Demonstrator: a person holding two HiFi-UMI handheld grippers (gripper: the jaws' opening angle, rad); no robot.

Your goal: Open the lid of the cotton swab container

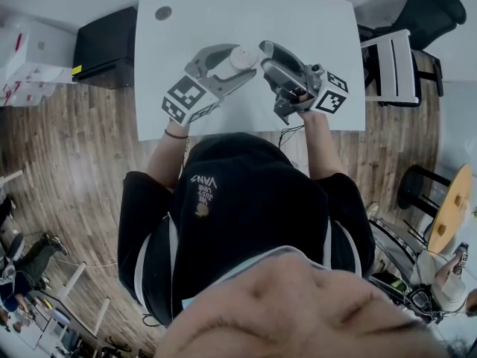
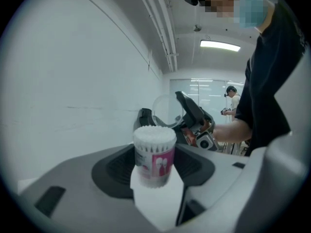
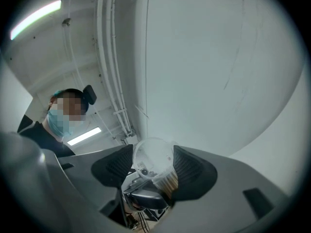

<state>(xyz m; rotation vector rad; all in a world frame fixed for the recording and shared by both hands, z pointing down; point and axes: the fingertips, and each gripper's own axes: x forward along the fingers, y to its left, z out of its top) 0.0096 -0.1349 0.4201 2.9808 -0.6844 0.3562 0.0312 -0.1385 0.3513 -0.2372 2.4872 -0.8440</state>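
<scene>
My left gripper [image 2: 154, 168] is clenched on the cotton swab container [image 2: 154, 154]. Its jaws stand fairly wide, and the two dark ribbed pads [image 2: 115, 168] press the container's sides from left and right. The container stands upright between them. Its top is uncovered, so the packed white swab heads show as a domed mass above the pink and white label.

My right gripper [image 3: 153, 168] is closed on the lid [image 3: 151, 155], a clear round cap. Its rim sits between that gripper's pads, with the open side facing the camera. Through the clear plastic I can see part of my other gripper and some pale swab sticks beyond it.

The lid is off the container. In the left gripper view it hangs just behind and above the swab heads, tilted and apart from them, with the right gripper's dark fingers around it.

From the head view, both grippers meet tip to tip over the white counter [image 1: 313, 21], the left angled in from one side and the right from the other. The container's pale top sits between them. I cannot tell from here whether either gripper touches the counter.

A black cabinet [image 1: 104, 47] stands against the counter's left edge and a chair [image 1: 395, 66] against its right, both on a wooden floor [image 1: 89, 133].
</scene>
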